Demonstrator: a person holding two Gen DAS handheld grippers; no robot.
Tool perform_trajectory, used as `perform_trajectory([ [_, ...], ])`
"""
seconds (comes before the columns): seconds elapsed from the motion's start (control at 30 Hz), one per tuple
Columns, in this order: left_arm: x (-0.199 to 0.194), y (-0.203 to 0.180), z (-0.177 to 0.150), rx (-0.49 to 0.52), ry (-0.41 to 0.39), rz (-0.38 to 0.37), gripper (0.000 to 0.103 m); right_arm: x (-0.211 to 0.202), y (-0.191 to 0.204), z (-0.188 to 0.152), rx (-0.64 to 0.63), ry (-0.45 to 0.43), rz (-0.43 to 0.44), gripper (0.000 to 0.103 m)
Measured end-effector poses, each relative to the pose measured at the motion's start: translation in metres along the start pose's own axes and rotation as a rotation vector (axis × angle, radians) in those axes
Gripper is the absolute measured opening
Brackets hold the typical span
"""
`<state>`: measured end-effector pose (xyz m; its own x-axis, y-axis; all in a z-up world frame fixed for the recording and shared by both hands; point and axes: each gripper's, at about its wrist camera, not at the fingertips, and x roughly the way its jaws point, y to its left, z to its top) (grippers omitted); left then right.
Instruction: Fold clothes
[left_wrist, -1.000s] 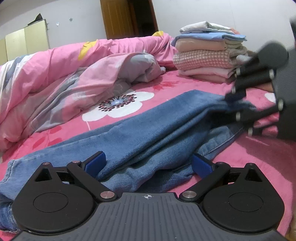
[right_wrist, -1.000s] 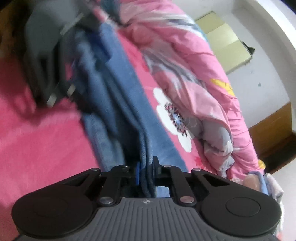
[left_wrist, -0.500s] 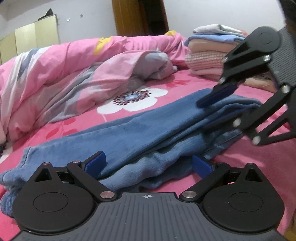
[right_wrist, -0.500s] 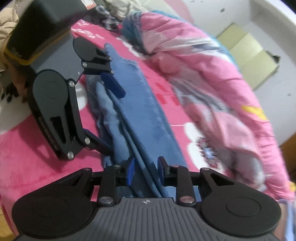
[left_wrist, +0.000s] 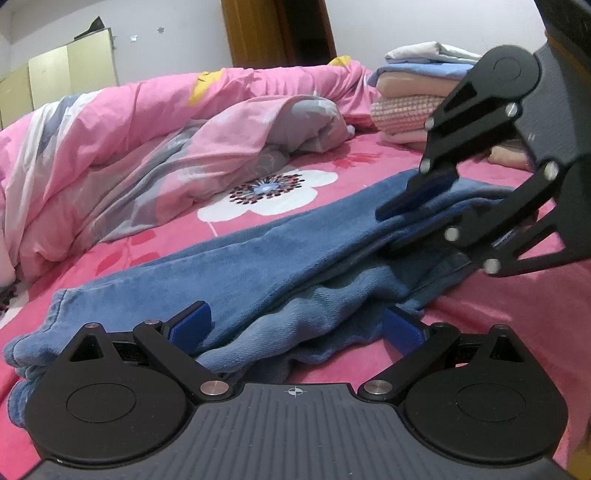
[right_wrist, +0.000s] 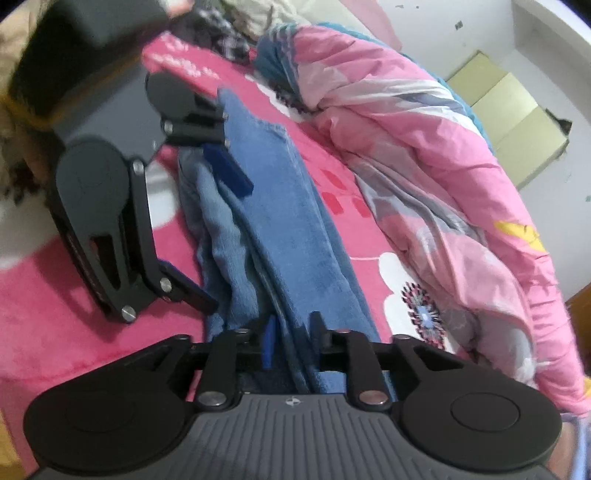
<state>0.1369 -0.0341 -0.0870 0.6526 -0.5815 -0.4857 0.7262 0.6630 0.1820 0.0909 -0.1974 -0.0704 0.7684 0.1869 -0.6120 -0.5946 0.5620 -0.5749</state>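
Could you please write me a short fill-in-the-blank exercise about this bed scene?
1. The long blue denim jeans lie on a pink ____-patterned bedsheet.
2. The stack of folded clothes sits ____ the jeans, near the wooden door.
3. The left gripper's jaws stand ____.

Missing words: flower; behind; open

A: What's on the bed (left_wrist: 491, 317)?
B: Jeans (left_wrist: 258, 266) across the middle, a crumpled pink quilt (left_wrist: 147, 140) upper left, a stack (left_wrist: 410, 103) of folded clothes upper right.
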Motion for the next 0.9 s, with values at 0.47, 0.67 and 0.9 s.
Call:
perform_trajectory([
  [0.47, 0.002, 0.003, 0.001, -0.024, 0.008, 0.013, 0.1, 0.005, -0.004, -0.001, -0.097, -0.011, 0.105, 0.033],
  [0.67, 0.003, 0.009, 0.001, -0.052, 0.012, 0.03, 0.1, 0.011, -0.004, -0.003, -0.113, -0.009, 0.132, 0.034],
  [0.9, 0.003, 0.012, 0.003, -0.075, 0.01, 0.049, 0.1, 0.006, -0.007, -0.004, -0.108, -0.015, 0.155, 0.039],
])
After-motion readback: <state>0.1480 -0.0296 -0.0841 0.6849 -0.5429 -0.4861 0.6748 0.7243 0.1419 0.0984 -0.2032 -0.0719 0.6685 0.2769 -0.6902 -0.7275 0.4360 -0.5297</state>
